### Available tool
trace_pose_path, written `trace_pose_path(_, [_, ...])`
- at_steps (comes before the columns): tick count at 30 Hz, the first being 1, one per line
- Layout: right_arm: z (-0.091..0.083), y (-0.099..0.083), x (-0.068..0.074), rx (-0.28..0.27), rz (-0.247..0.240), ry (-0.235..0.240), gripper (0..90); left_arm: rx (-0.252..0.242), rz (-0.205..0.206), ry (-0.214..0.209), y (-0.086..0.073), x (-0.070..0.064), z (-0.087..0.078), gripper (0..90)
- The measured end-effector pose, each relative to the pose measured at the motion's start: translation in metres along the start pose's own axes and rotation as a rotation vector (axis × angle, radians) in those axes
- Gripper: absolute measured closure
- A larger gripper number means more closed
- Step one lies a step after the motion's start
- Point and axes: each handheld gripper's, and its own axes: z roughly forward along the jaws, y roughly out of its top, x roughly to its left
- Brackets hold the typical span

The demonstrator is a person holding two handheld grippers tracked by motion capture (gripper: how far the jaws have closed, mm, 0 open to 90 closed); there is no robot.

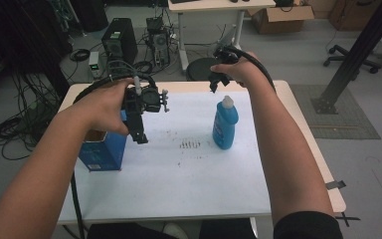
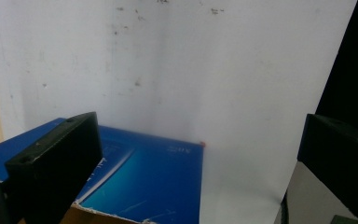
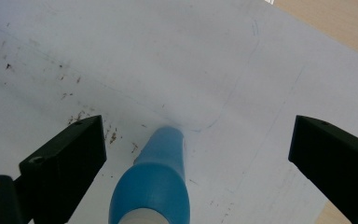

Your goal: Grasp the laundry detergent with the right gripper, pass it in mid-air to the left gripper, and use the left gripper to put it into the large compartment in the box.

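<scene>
Standing upright near the middle of the tabletop [image 1: 298, 114]: one blue plastic bottle [image 1: 225, 125] with a white cap, resting on a white sheet [image 1: 179, 174] that covers most of the surface. Small dark specks mark the sheet just left of the bottle.

Item, left edge of the sheet: one blue cardboard box [image 1: 102, 152], top open, brown inside.

Item, left tool [image 1: 140, 134]: held in the person's left hand [image 1: 104, 104] above the box's right side, pointed downward. Jaws spread wide, nothing between them. The left gripper view looks down past them onto a blue box flap [image 2: 144, 177] and the white sheet.

Item, right tool [image 1: 214, 82]: held in the person's right hand [image 1: 241, 69] above and slightly beyond the bottle, clear of it. Jaws parted wide, released. In the right gripper view the bottle [image 3: 154, 186] sits low between the jaws, touching neither.

Background, floor beyond the tabletop: computer towers [image 1: 119, 42], loose cables, a cardboard box [image 1: 281, 17], an office chair base [image 1: 350, 57].
</scene>
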Motion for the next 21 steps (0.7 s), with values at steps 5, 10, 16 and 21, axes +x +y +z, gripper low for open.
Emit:
trace_pose_path(5, [-0.001,0.000,-0.001,-0.008,0.004,0.006,4.0,-0.005,0.008,0.009,-0.001,-0.003,-0.002,0.2])
trace_pose_path(10, [-0.002,-0.002,-0.002,-0.013,0.006,-0.006,4.2,0.003,0.020,0.001,0.000,-0.008,-0.001,0.2])
trace_pose_path(16, [-0.012,-0.010,0.000,-0.032,-0.011,-0.004,4.2,0.001,0.031,0.003,0.000,-0.013,-0.004,0.2])
trace_pose_path(21, [-0.021,-0.019,0.004,-0.045,-0.026,-0.022,3.9,-0.002,0.048,0.025,0.000,-0.022,-0.005,0.2])
